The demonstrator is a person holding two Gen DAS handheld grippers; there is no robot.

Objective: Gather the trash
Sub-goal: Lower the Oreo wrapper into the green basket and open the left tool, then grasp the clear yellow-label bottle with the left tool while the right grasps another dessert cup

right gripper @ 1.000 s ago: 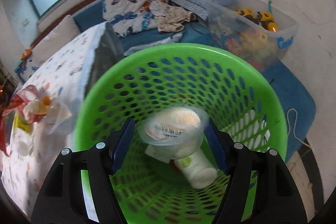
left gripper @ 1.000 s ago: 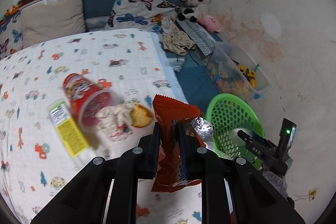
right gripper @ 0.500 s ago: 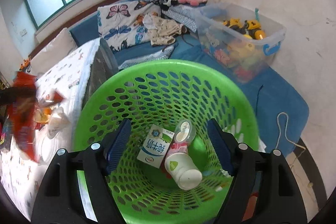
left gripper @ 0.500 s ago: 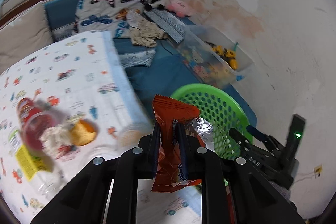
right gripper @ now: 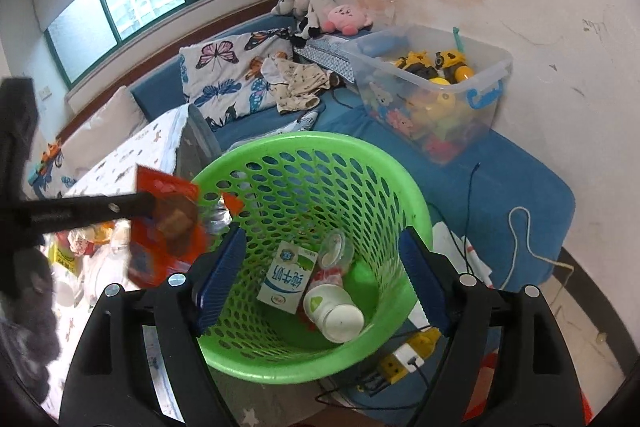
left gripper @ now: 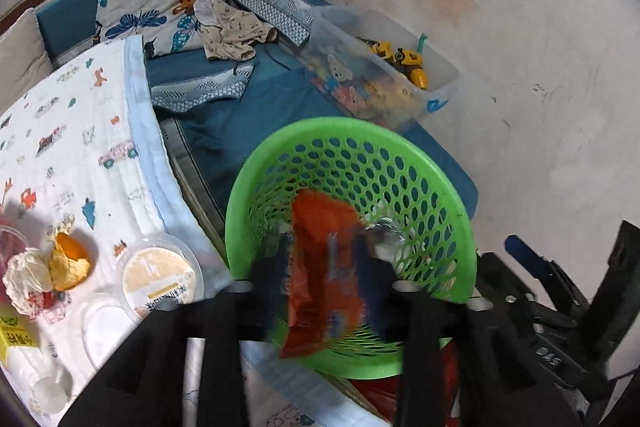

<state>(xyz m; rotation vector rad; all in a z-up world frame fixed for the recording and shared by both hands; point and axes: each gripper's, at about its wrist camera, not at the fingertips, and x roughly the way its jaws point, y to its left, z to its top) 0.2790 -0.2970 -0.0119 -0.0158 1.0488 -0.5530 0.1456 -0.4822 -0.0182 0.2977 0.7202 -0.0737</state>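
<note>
My left gripper holds a red snack wrapper over the near rim of the green mesh basket; its jaws look blurred and wider apart than before. In the right wrist view the wrapper and the left gripper are at the basket's left rim. My right gripper is open and empty above the basket. Inside lie a milk carton, a white cup and a clear lid.
On the printed blanket lie a lidded pudding cup, an orange peel, crumpled tissue and a yellow label. A clear toy box stands behind the basket on a blue mat. A power strip lies on the floor.
My left gripper carried the wrapper right, from over the blanket to over the basket rim, and its jaws have widened. My right gripper let a clear lid fall into the basket and pulled back, open.
</note>
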